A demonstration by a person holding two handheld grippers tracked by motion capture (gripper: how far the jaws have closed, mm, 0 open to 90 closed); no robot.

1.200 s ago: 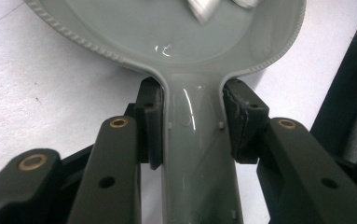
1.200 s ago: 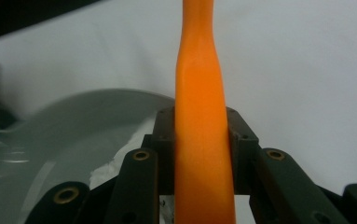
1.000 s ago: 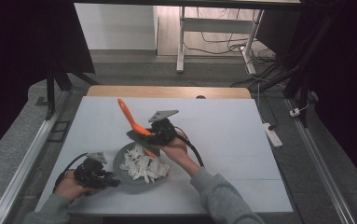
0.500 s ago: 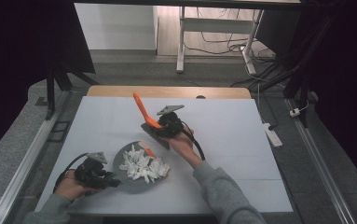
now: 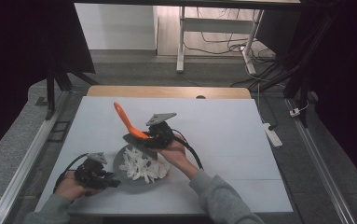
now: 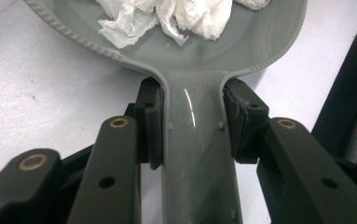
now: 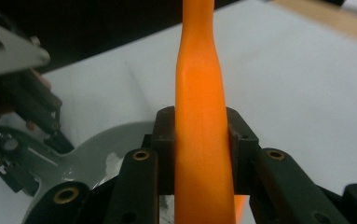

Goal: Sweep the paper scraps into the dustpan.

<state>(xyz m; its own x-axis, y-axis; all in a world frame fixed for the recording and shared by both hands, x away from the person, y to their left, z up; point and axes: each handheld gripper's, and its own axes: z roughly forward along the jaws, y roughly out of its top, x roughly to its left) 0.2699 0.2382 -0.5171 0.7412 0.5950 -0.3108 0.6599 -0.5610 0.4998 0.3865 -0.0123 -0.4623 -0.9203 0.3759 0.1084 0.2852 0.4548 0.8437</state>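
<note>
Left gripper [image 5: 102, 179] pinches the grey dustpan's [image 5: 120, 164] handle [image 6: 195, 154], pan flat on the white table [image 5: 223, 126] with crumpled paper scraps [image 5: 143, 167] inside. Right gripper [image 5: 154, 138] clamps the orange brush [image 5: 128, 125] handle, long axis slanting up and away to the left, head at the pan's far rim. The scraps lie just toward the person from the brush. Right gripper view shows jaws squeezing the orange handle [image 7: 199, 140]; left gripper view shows pads against the pan's neck.

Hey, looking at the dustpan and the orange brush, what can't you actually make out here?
- Brush head: high view, too small and dark, partly behind the right gripper; right gripper view, cut off by the bottom edge.
- Dustpan far rim: left gripper view, cut off by the top edge.
- Dustpan floor under the crumpled paper: high view, covered by the paper.
</note>
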